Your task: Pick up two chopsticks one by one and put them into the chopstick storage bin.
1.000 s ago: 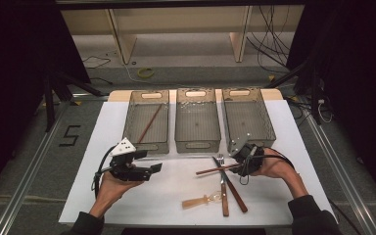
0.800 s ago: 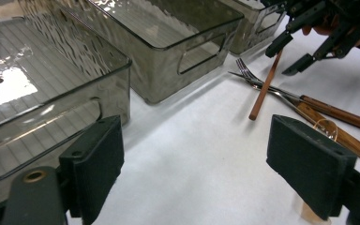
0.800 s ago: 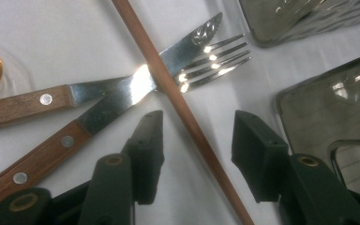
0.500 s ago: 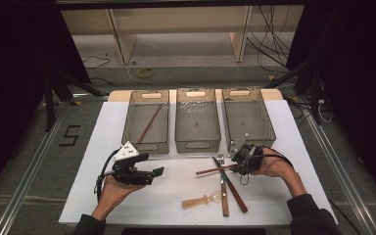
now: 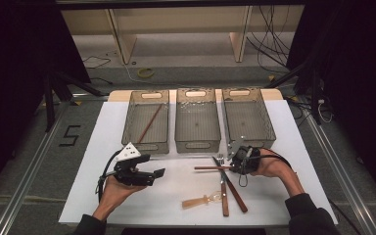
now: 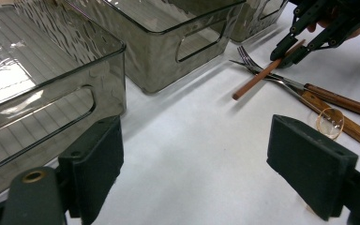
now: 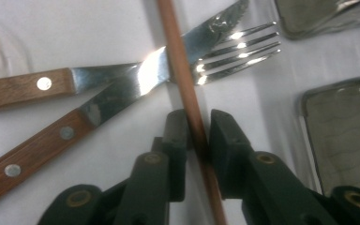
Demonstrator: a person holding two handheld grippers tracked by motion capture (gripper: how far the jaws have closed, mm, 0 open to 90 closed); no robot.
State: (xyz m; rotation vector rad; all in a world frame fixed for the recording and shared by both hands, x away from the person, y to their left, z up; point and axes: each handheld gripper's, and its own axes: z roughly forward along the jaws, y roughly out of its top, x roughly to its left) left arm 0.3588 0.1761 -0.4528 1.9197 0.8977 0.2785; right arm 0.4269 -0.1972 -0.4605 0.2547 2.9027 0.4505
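On the white bench [image 5: 103, 147], right tool [image 5: 236, 164] had just been closing and was clenched on the thin brown wooden chopstick [image 7: 187, 93], lying across the wood-handled knife [image 7: 122, 89] and fork [image 7: 234, 49]; left tool [image 6: 192, 164] stood released, holding nothing; step judged: pick-up; next move calls for a clean lift toward the left grey bin [image 5: 147, 120], which holds one chopstick [image 5: 149, 123]; count: three bins, two chopsticks, one amber plastic spoon [image 5: 203, 199].

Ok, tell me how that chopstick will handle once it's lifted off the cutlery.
The chopstick looks thin, straight and wooden, so probably stiff and light. The right tool, whose jaws have just been closing, pinches it near one end, so the long free end may droop or pivot. It looks round, so it could roll if dropped.
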